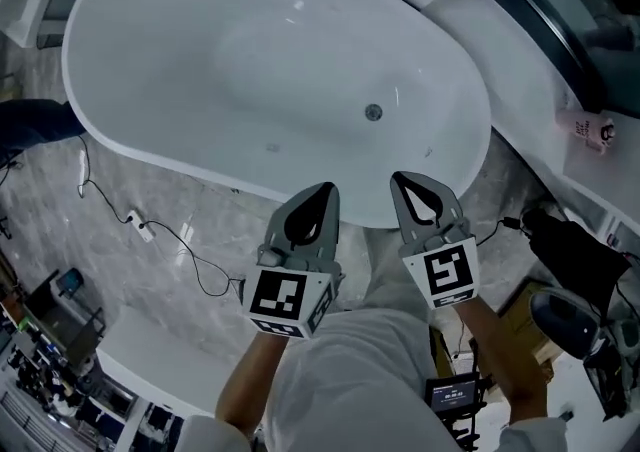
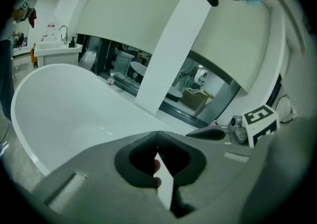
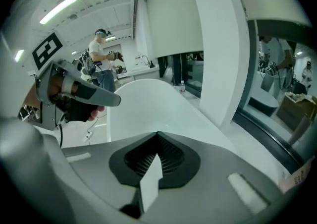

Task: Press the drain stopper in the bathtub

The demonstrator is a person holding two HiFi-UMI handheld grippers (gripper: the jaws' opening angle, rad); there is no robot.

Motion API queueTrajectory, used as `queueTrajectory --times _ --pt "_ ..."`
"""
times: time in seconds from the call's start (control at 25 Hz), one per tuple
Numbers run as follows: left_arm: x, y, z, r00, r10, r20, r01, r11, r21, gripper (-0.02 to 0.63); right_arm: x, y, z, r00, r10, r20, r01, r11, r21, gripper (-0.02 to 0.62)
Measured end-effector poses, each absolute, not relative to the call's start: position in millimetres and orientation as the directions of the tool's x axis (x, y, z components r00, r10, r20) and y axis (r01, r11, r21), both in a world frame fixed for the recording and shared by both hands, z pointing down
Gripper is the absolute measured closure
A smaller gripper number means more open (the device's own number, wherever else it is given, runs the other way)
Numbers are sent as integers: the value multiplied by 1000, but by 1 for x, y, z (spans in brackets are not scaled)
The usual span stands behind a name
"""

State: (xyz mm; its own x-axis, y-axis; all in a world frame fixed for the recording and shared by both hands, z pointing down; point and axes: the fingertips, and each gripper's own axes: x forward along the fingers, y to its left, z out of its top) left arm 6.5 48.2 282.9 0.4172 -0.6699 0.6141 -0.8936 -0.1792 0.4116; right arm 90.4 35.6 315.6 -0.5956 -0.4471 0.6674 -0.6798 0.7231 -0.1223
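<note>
A white oval bathtub [image 1: 200, 140] fills the top of the head view. Its small round metal drain stopper [image 1: 373, 112] sits on the tub floor toward the right end. Both grippers hover side by side over the tub's near rim, short of the stopper. My left gripper [image 1: 326, 187] is shut and holds nothing. My right gripper [image 1: 399, 178] is also shut and holds nothing. In the left gripper view the shut jaws [image 2: 157, 132] point over the tub [image 2: 74, 109], with the right gripper [image 2: 213, 133] beside them. The right gripper view shows its shut jaws [image 3: 157, 133] and the tub [image 3: 148, 104]; the stopper is hidden there.
A cable and power strip [image 1: 141, 229] lie on the marble floor left of the tub. A white raised ledge [image 1: 520, 70] and a glass partition run along the right. A black bag [image 1: 575, 250] sits at right. A person [image 3: 101, 54] stands far behind the tub.
</note>
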Motion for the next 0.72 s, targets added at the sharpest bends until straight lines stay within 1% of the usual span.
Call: queueTrajectory --times 0.12,0.2,0.32,0.52,0.72 --pt "1 41 318 401 -664 631 -908 -196 371 607 86 21 358 -587 -440 679 -666 739 -97 594" --pt "6 42 340 409 -645 646 -909 -225 351 607 89 12 388 -584 -441 681 -682 722 -118 594" --pt "23 47 375 443 -608 658 -894 -246 375 607 103 6 438 -567 -423 707 -699 701 -140 594" --pt "23 49 442 449 -566 692 -892 -237 385 607 104 0 531 -525 -375 764 -700 701 -137 594" --pt "25 49 512 431 -505 748 -901 -203 383 607 107 -6 605 -510 -346 788 -716 678 -166 592"
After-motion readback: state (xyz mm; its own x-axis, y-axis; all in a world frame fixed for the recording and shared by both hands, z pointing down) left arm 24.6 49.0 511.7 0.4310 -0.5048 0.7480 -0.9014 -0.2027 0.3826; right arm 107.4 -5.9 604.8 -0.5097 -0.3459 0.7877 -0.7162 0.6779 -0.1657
